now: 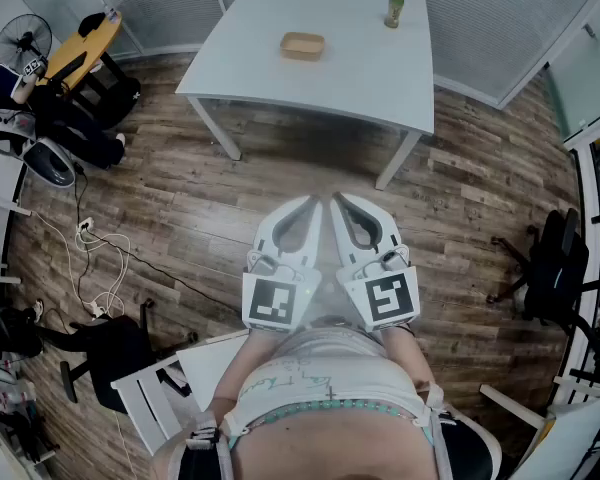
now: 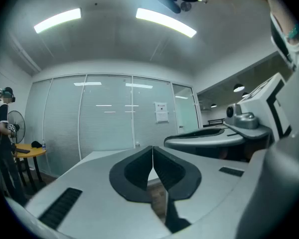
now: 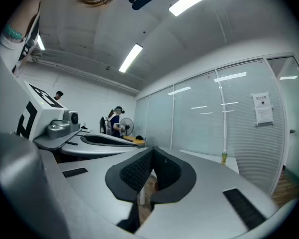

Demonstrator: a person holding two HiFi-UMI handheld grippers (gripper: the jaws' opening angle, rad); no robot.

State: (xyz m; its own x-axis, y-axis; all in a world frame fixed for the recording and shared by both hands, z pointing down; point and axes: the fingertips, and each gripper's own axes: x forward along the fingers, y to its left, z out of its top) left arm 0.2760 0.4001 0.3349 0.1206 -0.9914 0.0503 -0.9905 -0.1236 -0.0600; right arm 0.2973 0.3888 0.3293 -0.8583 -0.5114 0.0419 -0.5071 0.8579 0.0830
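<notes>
The left gripper (image 1: 313, 204) and right gripper (image 1: 338, 202) hang side by side, close to the person's body, above the wooden floor (image 1: 190, 208). Each has its jaws pressed together on nothing. Well ahead stands a white table (image 1: 365, 78), bearing a shallow tan tray (image 1: 302, 45) and a yellow-green can (image 1: 395, 10).

Tray (image 1: 302, 45) left of can (image 1: 394, 10) on table (image 1: 350, 78), grippers side by side before it

Your white left gripper (image 1: 303, 212) and white right gripper (image 1: 346, 210) sit side by side at your waist. Both pairs of jaws meet, empty.
</notes>
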